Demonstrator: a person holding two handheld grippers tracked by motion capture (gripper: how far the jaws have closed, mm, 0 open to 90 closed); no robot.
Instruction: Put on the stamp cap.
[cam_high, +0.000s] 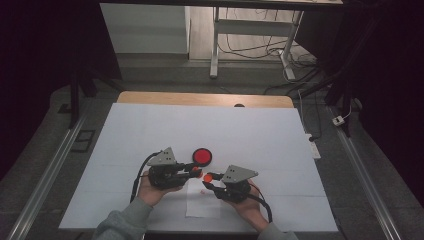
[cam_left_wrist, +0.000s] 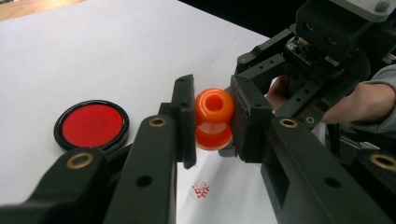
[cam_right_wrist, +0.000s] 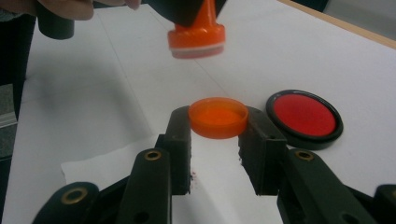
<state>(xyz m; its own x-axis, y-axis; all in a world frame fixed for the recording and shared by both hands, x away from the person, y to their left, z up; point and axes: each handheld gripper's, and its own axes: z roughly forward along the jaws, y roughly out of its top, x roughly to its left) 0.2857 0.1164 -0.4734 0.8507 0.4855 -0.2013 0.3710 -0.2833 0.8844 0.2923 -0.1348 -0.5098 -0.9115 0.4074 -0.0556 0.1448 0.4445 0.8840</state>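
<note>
My left gripper (cam_left_wrist: 212, 122) clamped the orange stamp (cam_left_wrist: 213, 119) at its waist above the paper (cam_right_wrist: 219, 186); my right gripper (cam_right_wrist: 215, 128) pinched its light, slippery cap (cam_right_wrist: 218, 117) by the rim.

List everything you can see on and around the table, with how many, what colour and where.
stamp: one, orange, held off the table in the left gripper
stamp cap: one, orange, held in the right gripper
ink pad: one, red in a black rim, open on the table beyond the grippers
paper sheet: one, white, on the table below the grippers, with a red stamp mark
table: one, white top, wooden far edge
desk frame: one, white, on the floor beyond the table
left gripper: one, black, shut on the stamp
right gripper: one, black, shut on the cap
</note>
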